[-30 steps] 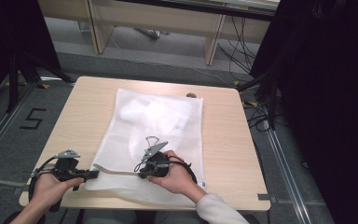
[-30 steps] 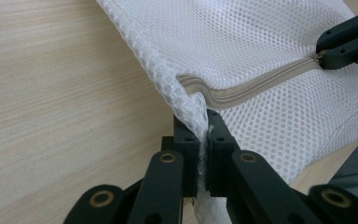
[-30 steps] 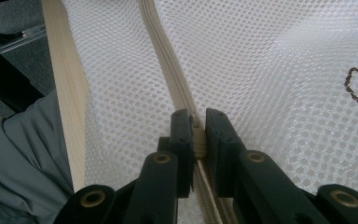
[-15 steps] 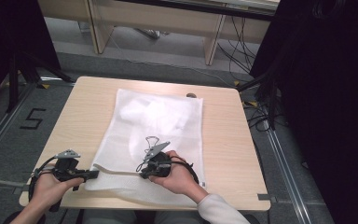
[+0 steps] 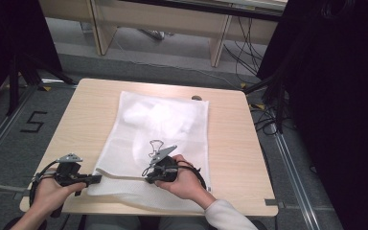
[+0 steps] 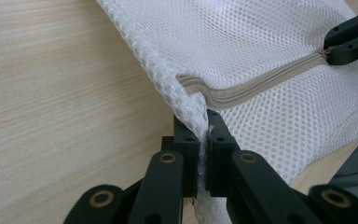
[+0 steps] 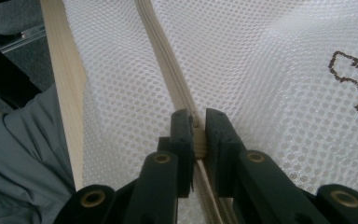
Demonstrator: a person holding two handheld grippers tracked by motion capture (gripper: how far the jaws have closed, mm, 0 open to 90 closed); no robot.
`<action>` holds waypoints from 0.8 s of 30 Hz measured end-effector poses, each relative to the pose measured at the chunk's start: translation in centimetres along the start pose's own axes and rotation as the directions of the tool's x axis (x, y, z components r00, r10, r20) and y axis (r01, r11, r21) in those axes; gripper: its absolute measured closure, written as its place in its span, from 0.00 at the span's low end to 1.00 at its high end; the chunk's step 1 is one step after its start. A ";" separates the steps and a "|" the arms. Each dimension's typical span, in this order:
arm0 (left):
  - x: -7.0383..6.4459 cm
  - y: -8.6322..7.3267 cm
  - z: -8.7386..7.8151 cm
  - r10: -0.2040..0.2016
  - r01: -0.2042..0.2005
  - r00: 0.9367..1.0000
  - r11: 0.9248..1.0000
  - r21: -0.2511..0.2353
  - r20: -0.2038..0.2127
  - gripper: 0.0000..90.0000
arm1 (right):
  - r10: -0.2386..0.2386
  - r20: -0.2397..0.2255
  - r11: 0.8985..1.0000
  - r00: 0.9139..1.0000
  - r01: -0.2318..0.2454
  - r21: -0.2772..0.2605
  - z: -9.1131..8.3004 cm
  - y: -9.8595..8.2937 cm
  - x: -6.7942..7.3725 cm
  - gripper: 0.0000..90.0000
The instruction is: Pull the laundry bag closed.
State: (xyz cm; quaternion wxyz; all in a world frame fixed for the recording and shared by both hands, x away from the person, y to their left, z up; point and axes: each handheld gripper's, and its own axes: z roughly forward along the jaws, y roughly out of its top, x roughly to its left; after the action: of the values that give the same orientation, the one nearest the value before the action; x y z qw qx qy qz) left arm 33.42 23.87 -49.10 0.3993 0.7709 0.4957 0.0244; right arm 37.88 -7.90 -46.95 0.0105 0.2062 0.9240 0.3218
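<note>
High view: white mesh laundry bag point(image 5: 158, 139) lies flat across the middle of the wooden table point(image 5: 230, 143), its zipper edge along the near side by the person. Left gripper point(image 6: 203, 140) is clamped on the bag's near-left corner, mesh bunched between its jaws just past the zipper end, probably anchoring the fabric so the zip stays taut. Right gripper point(image 7: 196, 135) is pinched shut on the beige zipper point(image 7: 168, 74), seemingly on the slider or pull, further along the same edge; likely set to run it along. A dark outline print point(image 5: 154, 146) sits on the mesh just beyond the right gripper.
</note>
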 end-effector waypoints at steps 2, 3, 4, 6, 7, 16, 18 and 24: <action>0.0 0.0 0.0 0.001 -0.001 1.000 1.000 0.000 0.000 0.95 | 0.004 0.000 1.000 1.000 -0.004 0.002 0.0 -0.1 0.0 0.92; 0.0 0.0 0.0 0.001 -0.001 1.000 1.000 0.000 -0.003 0.95 | 0.011 -0.010 1.000 1.000 -0.011 0.002 -0.1 -0.1 0.0 0.92; 0.0 0.0 0.0 0.001 -0.001 1.000 1.000 0.000 -0.002 0.95 | 0.008 -0.009 1.000 1.000 -0.008 0.003 -0.1 -0.1 0.0 0.92; 0.0 0.0 0.0 0.000 0.000 1.000 1.000 0.002 -0.001 0.95 | 0.013 -0.002 1.000 1.000 -0.013 0.003 -0.2 -0.3 -0.1 0.92; 0.0 0.0 0.0 0.000 0.000 1.000 1.000 0.001 -0.005 0.95 | 0.013 -0.003 1.000 1.000 -0.013 -0.005 -0.1 -0.3 -0.1 0.92; 0.0 0.0 0.0 0.001 -0.001 1.000 1.000 0.002 -0.003 0.95 | 0.012 0.001 1.000 1.000 -0.012 0.004 -0.5 -0.6 -0.2 0.92; 0.0 0.0 0.0 0.000 0.000 1.000 1.000 0.001 -0.003 0.95 | 0.010 -0.010 1.000 1.000 -0.010 -0.009 -0.5 -0.6 -0.2 0.92; 0.0 0.0 0.0 0.001 -0.001 1.000 1.000 0.002 -0.006 0.95 | 0.014 -0.010 1.000 1.000 -0.014 -0.013 -0.7 -0.7 -0.3 0.92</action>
State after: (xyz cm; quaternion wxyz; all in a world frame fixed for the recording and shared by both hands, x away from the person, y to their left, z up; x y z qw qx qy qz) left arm 33.42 23.86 -49.13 0.3969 0.7716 0.4964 0.0264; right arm 37.73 -8.92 -46.90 0.0050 0.2111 0.9205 0.3289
